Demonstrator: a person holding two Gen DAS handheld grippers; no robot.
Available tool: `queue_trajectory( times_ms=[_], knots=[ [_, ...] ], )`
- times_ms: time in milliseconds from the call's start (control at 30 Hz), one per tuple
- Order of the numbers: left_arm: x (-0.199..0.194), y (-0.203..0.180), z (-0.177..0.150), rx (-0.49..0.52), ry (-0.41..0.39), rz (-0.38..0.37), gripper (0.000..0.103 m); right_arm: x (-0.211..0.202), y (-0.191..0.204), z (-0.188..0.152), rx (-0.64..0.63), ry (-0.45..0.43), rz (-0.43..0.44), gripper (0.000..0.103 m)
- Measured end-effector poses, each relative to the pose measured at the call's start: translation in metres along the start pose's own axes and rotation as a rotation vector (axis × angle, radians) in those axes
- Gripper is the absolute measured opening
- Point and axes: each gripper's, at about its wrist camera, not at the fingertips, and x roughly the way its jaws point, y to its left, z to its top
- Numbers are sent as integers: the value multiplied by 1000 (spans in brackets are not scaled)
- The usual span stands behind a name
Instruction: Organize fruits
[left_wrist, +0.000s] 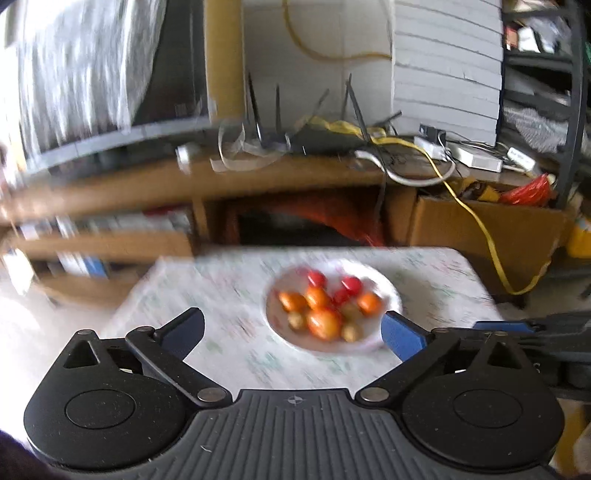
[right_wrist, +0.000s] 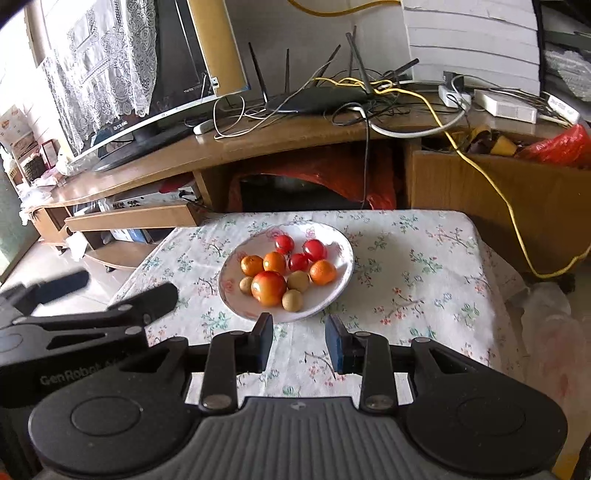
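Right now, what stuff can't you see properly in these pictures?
- Left wrist view: motion blur smears the fruit plate and the tablecloth pattern.
- Left wrist view: the right gripper is cut off at the right edge, so its opening can't be told there.
- Right wrist view: the large red-orange fruit partly hides a small brown fruit.
- Right wrist view: the screen is half covered by a lace cloth.

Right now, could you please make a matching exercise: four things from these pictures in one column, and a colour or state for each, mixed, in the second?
Column one:
1. plate
2. left gripper
3. right gripper
4. largest fruit

Column two:
A. jaws spread wide
B. red-orange, near the front rim
C. holds all the fruit
D. jaws open only narrowly, empty

Pairs: 1-C, 2-A, 3-D, 4-B
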Motion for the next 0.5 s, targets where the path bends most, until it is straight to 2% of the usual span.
queue_trajectory(
  times_ms=[67, 500],
  knots=[
    [4, 1, -4, -25, 34, -27, 102, -1, -1, -5, 5, 11, -9, 33],
    [-6, -7, -35, 11, 120, 7, 103, -6, 0, -45, -6, 92, -56, 33]
  ],
)
